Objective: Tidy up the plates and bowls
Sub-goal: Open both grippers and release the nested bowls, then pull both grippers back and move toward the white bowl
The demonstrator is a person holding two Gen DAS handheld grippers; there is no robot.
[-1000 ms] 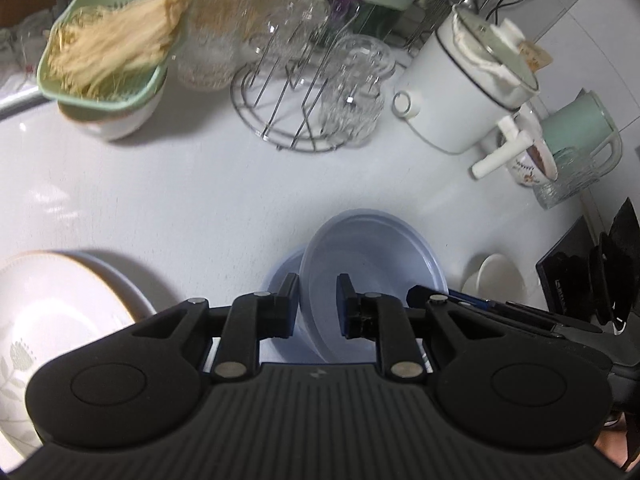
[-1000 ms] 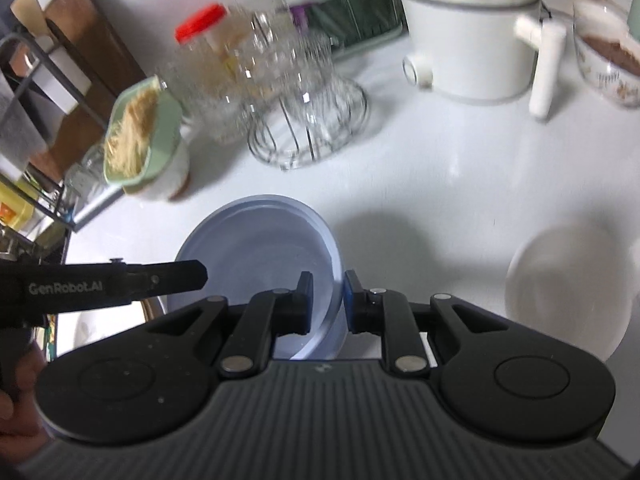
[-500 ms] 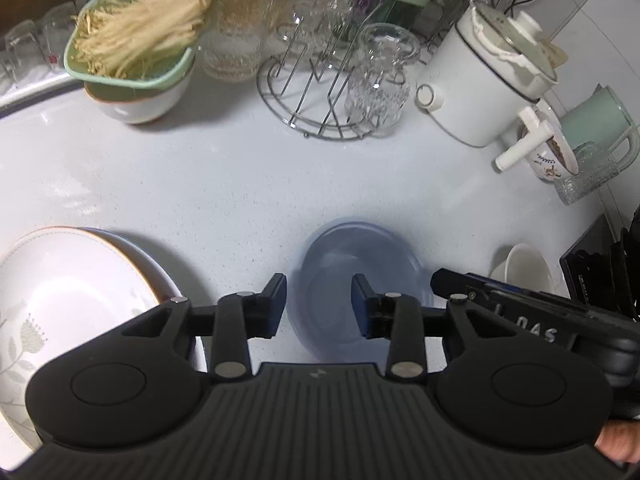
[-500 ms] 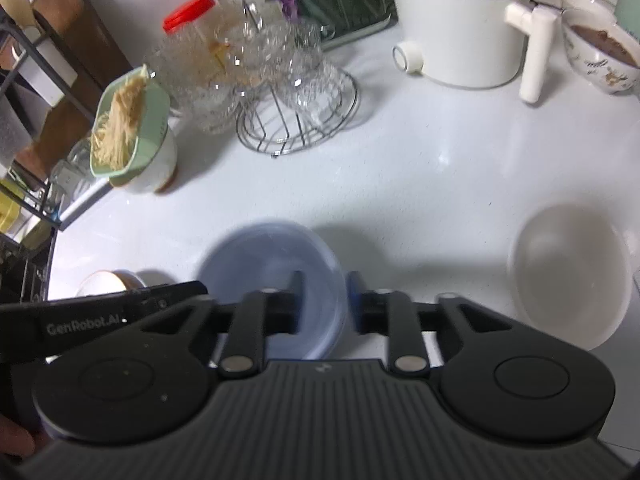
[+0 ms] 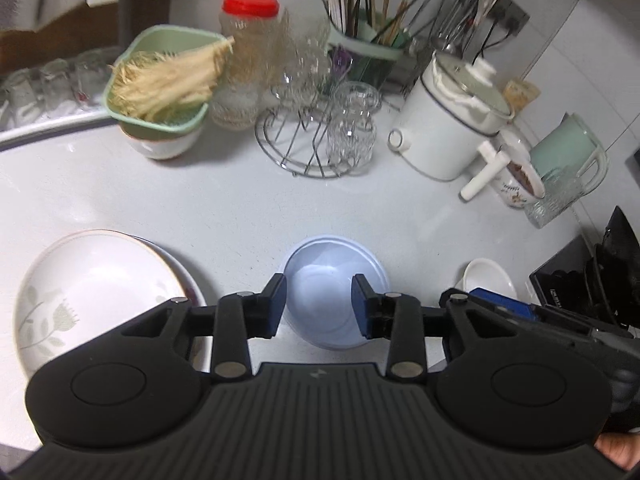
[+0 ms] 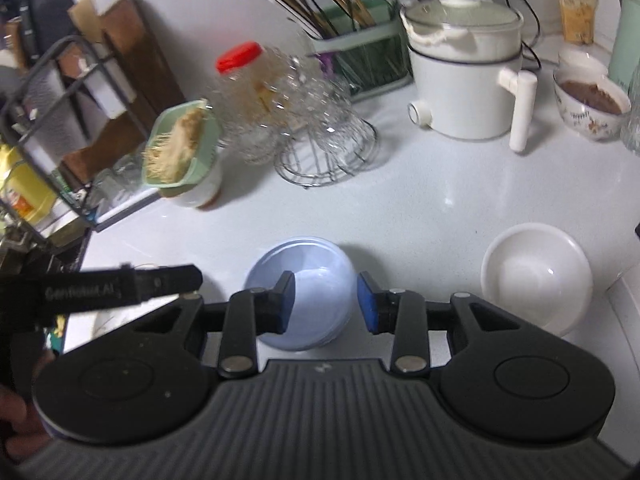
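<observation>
The white counter point(image 5: 240, 208) carries a blue bowl point(image 5: 334, 292), now resting flat on it between a floral plate point(image 5: 92, 296) and a white bowl point(image 6: 536, 280). A second ago the blue bowl was tilted up, pinched at its rim. Since then both the left hand-held gripper point(image 5: 319, 306) and the right hand-held gripper point(image 6: 326, 304) have spread wide, released it and pulled back above it.

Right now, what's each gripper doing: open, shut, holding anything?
Left gripper: open, empty, above the blue bowl.
Right gripper: open, empty, above the same bowl.
</observation>
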